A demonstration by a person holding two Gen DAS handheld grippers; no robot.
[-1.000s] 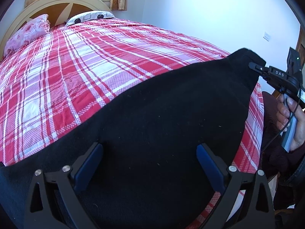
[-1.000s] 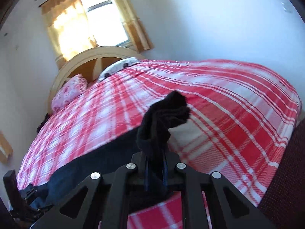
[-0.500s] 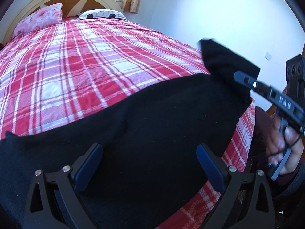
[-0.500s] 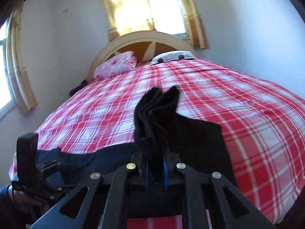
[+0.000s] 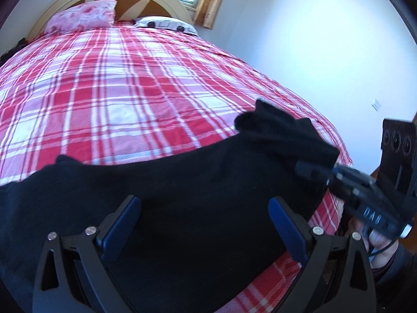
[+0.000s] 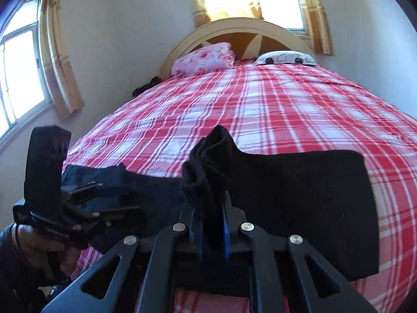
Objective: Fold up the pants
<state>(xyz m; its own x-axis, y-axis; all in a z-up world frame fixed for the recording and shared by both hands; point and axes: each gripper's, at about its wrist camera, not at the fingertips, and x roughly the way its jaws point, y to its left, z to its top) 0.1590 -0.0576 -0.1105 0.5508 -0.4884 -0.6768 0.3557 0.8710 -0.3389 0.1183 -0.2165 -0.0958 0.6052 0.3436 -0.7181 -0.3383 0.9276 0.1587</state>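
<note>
My right gripper (image 6: 212, 228) is clamped on a bunched end of the black pants (image 6: 299, 195), which lie across the plaid bedspread (image 6: 260, 114). My left gripper (image 5: 203, 224) stands wide above them, holding nothing. "DAS" shows on the right gripper's body in the left wrist view.

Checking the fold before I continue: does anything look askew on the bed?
The black fabric pants lie flat except one bunched end pinched upright in the right gripper. The left gripper is open. Nothing spilled or damaged.

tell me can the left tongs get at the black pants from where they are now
Probably yes: the left tongs hang open right over the black fabric pants on the red plaid bedspread, with nothing between. The right tongs pinch a bunched end, off to the side.
</note>
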